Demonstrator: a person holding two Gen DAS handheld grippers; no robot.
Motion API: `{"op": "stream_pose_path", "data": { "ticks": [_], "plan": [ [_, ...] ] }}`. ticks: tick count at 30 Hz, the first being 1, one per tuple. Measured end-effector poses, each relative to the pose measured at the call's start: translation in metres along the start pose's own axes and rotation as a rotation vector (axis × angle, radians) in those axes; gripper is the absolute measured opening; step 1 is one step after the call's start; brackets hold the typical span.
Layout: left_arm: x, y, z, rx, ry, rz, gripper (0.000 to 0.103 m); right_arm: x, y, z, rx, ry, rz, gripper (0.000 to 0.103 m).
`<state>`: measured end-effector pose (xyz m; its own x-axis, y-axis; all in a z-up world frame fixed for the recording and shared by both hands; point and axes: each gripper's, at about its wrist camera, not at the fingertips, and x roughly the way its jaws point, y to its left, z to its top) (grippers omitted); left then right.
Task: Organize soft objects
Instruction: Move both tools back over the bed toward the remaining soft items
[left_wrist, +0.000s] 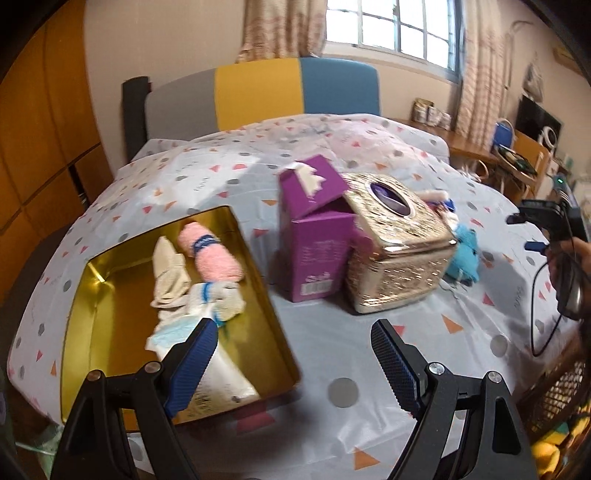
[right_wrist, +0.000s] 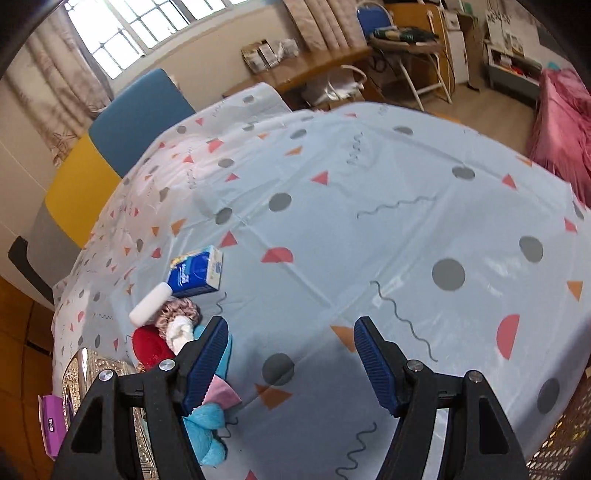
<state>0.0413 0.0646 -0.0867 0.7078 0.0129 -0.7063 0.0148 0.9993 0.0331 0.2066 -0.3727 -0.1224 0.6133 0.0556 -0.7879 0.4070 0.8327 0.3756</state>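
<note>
On the table (left_wrist: 332, 332), a gold tin (left_wrist: 110, 295) is sitting at the left with its lid off. Inside it a pink roll (left_wrist: 214, 251) is lying next to a cream cloth (left_wrist: 170, 273), a white bundle (left_wrist: 221, 299) with a blue tie, and a white pack (left_wrist: 225, 376). The left gripper (left_wrist: 291, 362) is hanging over the tin's near corner. Its jaws are standing wide apart and are holding nothing. One finger is hanging over the tin and the other over the bare cloth.

Just beside the tin, a purple box (left_wrist: 314, 236) is standing with its flap up. A gold tissue box (left_wrist: 399, 243) is touching its right side. A blue plush (left_wrist: 463, 254) is lying just behind the tissue box.

Over by the right gripper (right_wrist: 291, 362), more soft things are lying in a pile: a red one (right_wrist: 149, 345), a pink scrunchie (right_wrist: 177, 308), a white bit (right_wrist: 181, 330), and the blue plush (right_wrist: 207, 421). A white roll (right_wrist: 149, 304) and a blue tissue pack (right_wrist: 195, 273) are lying just past them. The right gripper's jaws are also standing apart, holding nothing, over bare cloth beside the pile.
</note>
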Motion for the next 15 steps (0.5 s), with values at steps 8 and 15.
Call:
{"op": "stream_pose_path", "data": {
  "ticks": [8, 15],
  "plan": [
    [0.007, -0.041, 0.006, 0.11, 0.014, -0.095, 0.086, 0.011, -0.003, -0.004, 0.013, 0.057, -0.008, 0.072],
    [0.016, -0.073, 0.016, 0.177, 0.025, -0.171, 0.086, 0.011, -0.009, -0.003, 0.049, 0.063, -0.005, 0.072]
  ]
}}
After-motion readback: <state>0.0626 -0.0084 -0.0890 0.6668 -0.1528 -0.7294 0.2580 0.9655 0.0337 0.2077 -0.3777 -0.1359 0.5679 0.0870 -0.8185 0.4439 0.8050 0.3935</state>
